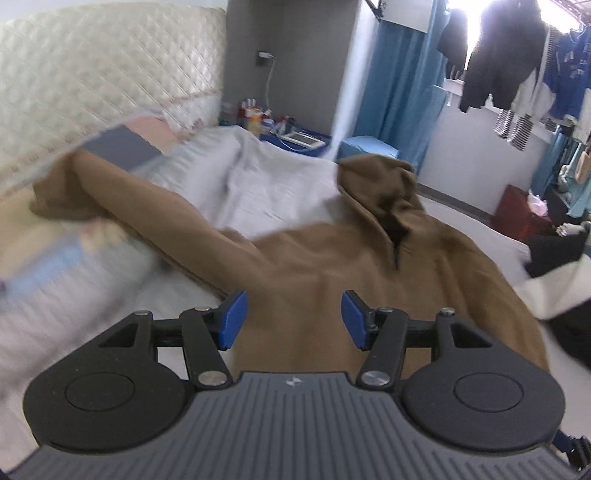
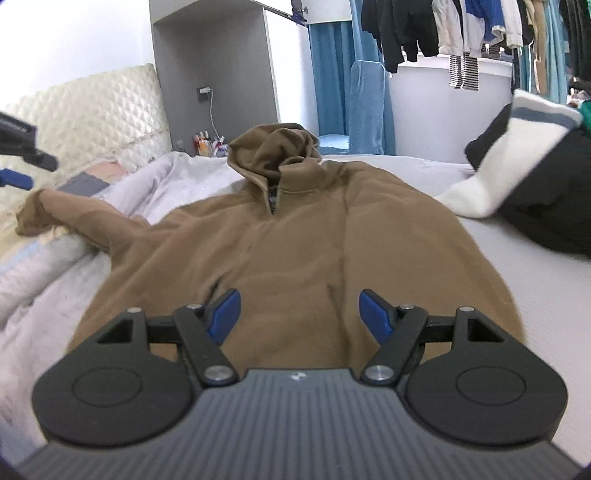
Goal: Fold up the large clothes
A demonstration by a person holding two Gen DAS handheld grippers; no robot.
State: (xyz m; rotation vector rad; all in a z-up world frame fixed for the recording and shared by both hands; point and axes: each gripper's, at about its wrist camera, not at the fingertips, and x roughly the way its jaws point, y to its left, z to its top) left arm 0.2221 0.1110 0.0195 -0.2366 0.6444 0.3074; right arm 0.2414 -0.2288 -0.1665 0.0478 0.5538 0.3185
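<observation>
A black and white garment (image 2: 517, 173) lies bunched on the right of the bed (image 2: 535, 280), near the brown hoodie (image 2: 295, 236), and a rumpled pale blanket (image 2: 48, 280) lies along its left, under the outstretched sleeve (image 1: 122, 192). Far off, clothes (image 2: 461, 33) hang by a blue curtain (image 2: 332, 74). The hoodie lies flat, hood (image 2: 273, 147) far. The left gripper (image 1: 293, 319) and right gripper (image 2: 299, 314) hover over its near hem, jaws apart, holding nothing.
</observation>
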